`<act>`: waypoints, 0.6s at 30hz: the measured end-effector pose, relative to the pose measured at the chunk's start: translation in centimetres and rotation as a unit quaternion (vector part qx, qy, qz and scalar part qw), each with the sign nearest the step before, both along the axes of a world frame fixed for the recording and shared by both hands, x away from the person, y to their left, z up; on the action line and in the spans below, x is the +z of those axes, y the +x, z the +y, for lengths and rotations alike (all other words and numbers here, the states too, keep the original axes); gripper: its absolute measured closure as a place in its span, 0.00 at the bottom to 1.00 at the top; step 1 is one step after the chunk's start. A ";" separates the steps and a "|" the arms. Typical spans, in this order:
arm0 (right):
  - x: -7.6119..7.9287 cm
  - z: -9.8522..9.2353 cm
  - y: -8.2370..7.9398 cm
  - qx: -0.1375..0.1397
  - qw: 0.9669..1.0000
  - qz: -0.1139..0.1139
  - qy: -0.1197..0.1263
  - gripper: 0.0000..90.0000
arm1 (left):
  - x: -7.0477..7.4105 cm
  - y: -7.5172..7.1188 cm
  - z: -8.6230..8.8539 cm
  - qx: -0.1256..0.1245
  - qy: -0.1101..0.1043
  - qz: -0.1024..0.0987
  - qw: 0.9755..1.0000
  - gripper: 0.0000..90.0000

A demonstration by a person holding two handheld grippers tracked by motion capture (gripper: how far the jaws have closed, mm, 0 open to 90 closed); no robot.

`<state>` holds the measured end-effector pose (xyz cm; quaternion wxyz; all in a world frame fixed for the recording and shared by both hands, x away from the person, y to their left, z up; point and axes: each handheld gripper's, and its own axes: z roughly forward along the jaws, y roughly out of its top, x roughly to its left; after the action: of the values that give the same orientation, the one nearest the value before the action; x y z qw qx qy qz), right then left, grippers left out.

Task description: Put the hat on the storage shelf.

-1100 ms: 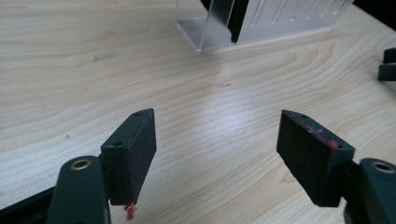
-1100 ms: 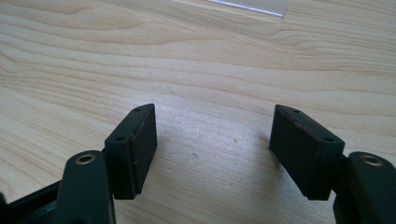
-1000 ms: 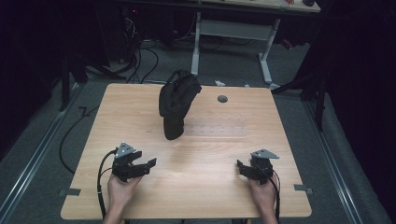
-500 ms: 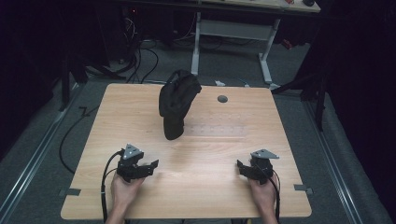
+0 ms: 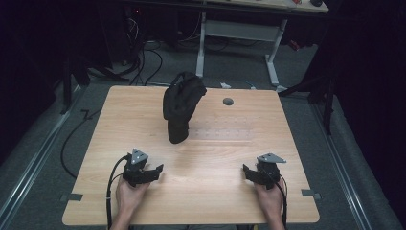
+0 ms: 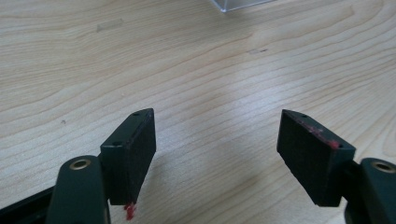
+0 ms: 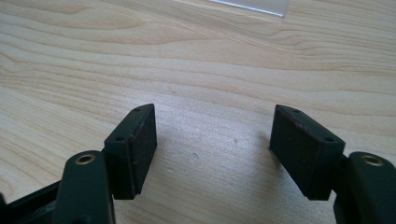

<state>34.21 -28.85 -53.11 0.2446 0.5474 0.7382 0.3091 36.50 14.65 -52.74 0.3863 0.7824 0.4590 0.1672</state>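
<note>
A black glove-shaped object (image 5: pixel 181 108) stands upright at the middle of the wooden table (image 5: pixel 119 124), beside a clear flat plate (image 5: pixel 225 134). My left gripper (image 5: pixel 157 170) rests low near the front left, jaws pointing inward. In the left gripper view it (image 6: pixel 217 140) is open over bare wood, and a corner of the clear plate (image 6: pixel 238 3) shows at the top. My right gripper (image 5: pixel 245 170) sits near the front right. In the right gripper view it (image 7: pixel 212 135) is open with nothing between its pads, and the clear plate's edge (image 7: pixel 252 5) lies ahead.
A small grey round cap (image 5: pixel 228 101) is set into the table behind the clear plate. Beyond the table stand a white-legged desk (image 5: pixel 239 33) and loose cables (image 5: pixel 143 62) on the floor. Cables trail from both grippers over the front edge.
My left gripper has shifted slightly to the right. The right gripper and the black object have not moved.
</note>
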 end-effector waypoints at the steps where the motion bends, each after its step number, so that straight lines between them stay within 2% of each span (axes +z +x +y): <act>1: 0.0 0.0 0.0 0.000 1.000 0.000 0.000 0.35 | -0.1 0.0 0.0 0.000 0.001 -0.001 1.000 0.32; 10: 0.0 0.0 0.0 -0.001 1.000 0.000 0.000 0.35 | -0.7 0.3 -0.6 -0.001 0.020 0.004 1.000 0.32; 13: 0.0 0.0 0.0 -0.001 1.000 0.000 0.000 0.35 | -0.8 0.2 -0.9 -0.003 0.038 -0.006 0.999 0.31; 18: 0.0 0.0 0.0 0.000 1.000 0.000 0.000 0.35 | -0.9 0.2 -1.0 -0.003 0.041 -0.007 0.999 0.30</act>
<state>34.21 -28.86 -53.12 0.2447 0.5472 0.7384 0.3090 36.67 13.69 -53.60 0.3578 0.7977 0.4468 0.1899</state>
